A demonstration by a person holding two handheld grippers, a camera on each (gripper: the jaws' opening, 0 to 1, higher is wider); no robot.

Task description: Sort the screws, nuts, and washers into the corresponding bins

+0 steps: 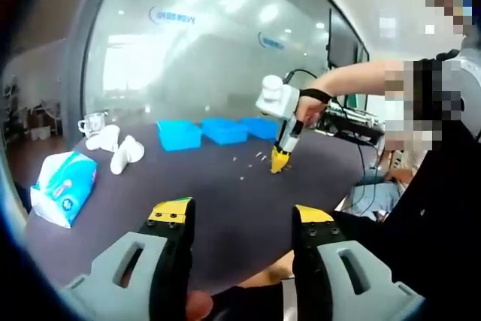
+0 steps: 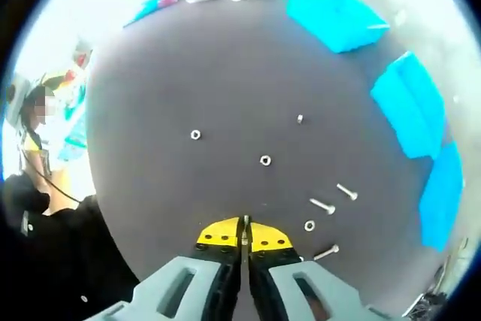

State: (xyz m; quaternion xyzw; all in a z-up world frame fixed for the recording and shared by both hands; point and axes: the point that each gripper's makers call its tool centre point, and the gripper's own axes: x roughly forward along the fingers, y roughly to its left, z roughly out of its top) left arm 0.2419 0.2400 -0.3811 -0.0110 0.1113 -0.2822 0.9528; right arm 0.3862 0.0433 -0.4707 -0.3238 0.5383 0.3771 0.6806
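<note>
Loose hardware lies on the dark round table point(image 2: 165, 208): washers or nuts point(image 2: 195, 134) point(image 2: 265, 160) point(image 2: 310, 225), a tiny nut point(image 2: 300, 119) and three screws point(image 2: 346, 192) point(image 2: 322, 205) point(image 2: 326, 252). Three blue bins point(image 2: 334, 7) point(image 2: 412, 103) point(image 2: 440, 197) line the far side. My right gripper point(image 2: 245, 237) is shut, with a thin grey metal sliver pinched at its tips; what kind of part it is I cannot tell. In the left gripper view that gripper point(image 1: 279, 162) points down at the table among the parts point(image 1: 244, 162). My left gripper point(image 1: 242, 214) hangs open over the near edge, holding nothing.
A tissue pack point(image 1: 64, 186), white bundled items point(image 1: 114, 148) and a mug point(image 1: 92, 122) sit at the table's left. The blue bins point(image 1: 179, 134) stand in a row before a glass wall. A person's hand point(image 1: 310, 108) holds the right gripper. Cables trail at the right.
</note>
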